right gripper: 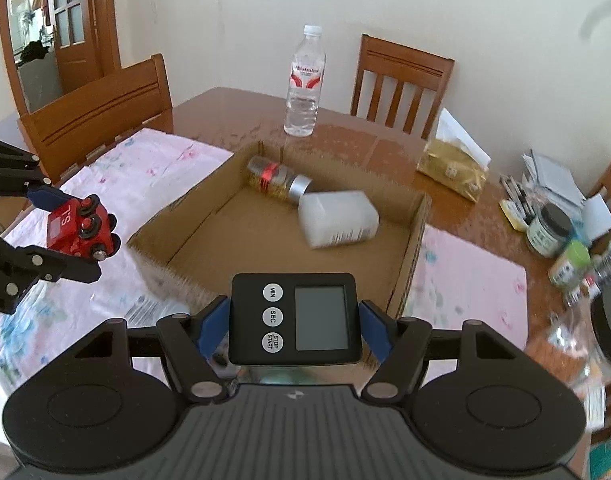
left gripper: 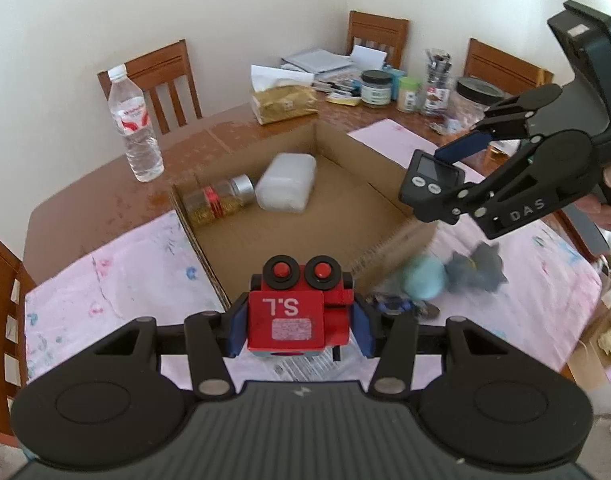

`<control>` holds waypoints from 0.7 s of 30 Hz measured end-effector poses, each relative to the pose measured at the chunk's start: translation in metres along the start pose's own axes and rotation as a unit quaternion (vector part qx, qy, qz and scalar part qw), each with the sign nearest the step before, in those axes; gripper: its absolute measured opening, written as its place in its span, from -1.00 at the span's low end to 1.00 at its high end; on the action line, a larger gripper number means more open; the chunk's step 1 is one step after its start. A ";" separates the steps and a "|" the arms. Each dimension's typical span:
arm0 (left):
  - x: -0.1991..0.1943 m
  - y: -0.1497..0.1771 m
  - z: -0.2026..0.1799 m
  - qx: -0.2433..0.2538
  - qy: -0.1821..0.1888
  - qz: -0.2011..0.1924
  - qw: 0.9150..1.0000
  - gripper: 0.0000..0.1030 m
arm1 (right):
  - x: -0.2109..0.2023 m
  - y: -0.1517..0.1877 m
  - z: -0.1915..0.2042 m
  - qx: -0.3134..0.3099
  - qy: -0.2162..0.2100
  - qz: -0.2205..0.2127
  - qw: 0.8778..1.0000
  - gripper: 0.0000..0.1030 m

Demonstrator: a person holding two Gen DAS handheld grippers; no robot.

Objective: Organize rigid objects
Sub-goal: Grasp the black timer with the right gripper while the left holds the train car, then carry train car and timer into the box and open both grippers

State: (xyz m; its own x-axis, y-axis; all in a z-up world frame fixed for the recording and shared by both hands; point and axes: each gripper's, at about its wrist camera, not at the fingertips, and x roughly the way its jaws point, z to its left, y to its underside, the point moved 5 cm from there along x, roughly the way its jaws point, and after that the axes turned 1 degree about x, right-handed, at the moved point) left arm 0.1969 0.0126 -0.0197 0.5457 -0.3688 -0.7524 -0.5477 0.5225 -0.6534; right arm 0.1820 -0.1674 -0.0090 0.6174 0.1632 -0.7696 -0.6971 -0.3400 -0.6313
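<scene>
My left gripper (left gripper: 301,326) is shut on a red toy truck (left gripper: 299,312) marked "S.L", held above the near edge of an open cardboard box (left gripper: 361,152). It also shows at the left of the right wrist view (right gripper: 79,230). My right gripper (right gripper: 295,322) is shut on a black digital timer (right gripper: 297,318), held above the box's right wall in the left wrist view (left gripper: 431,180). Inside the box (right gripper: 409,256) lie a spice jar (left gripper: 221,198) and a white plastic container (left gripper: 287,182).
A water bottle (left gripper: 135,120) stands beyond the box. A tissue box (left gripper: 285,102), jars (left gripper: 375,86) and papers crowd the table's far right. Soft toys (left gripper: 449,274) lie on the pink cloth (left gripper: 105,276) right of the box. Wooden chairs surround the table.
</scene>
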 end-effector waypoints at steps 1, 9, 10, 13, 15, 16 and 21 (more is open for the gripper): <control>0.002 -0.003 0.002 -0.003 -0.005 -0.002 1.000 -0.02 | 0.005 -0.003 -0.003 -0.001 -0.001 0.001 1.000 0.43; 0.024 -0.026 0.015 -0.031 -0.022 -0.005 0.999 -0.02 | 0.047 -0.010 -0.018 -0.007 -0.013 0.028 0.999 0.43; 0.028 -0.028 0.016 -0.034 -0.022 -0.004 0.999 -0.02 | 0.052 -0.009 -0.020 -0.008 -0.014 0.033 0.999 0.44; 0.039 -0.033 0.020 -0.041 -0.028 0.002 0.999 -0.02 | 0.068 -0.008 -0.026 -0.006 -0.018 0.045 0.999 0.44; 0.046 -0.037 0.023 -0.045 -0.028 0.006 0.999 -0.02 | 0.076 -0.006 -0.030 -0.002 -0.021 0.054 0.998 0.43; 0.049 -0.039 0.024 -0.046 -0.030 0.008 0.998 -0.02 | 0.080 -0.006 -0.032 -0.001 -0.023 0.058 0.998 0.44; 0.064 -0.048 0.029 -0.054 -0.032 0.014 0.998 -0.02 | 0.092 -0.006 -0.039 0.009 -0.035 0.058 0.998 0.72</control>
State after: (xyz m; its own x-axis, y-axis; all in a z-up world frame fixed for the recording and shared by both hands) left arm 0.2762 -0.0137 -0.0338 0.5667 -0.3043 -0.7657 -0.6260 0.4451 -0.6403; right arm 0.2566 -0.1866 -0.0722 0.5059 0.1889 -0.8417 -0.7687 -0.3441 -0.5392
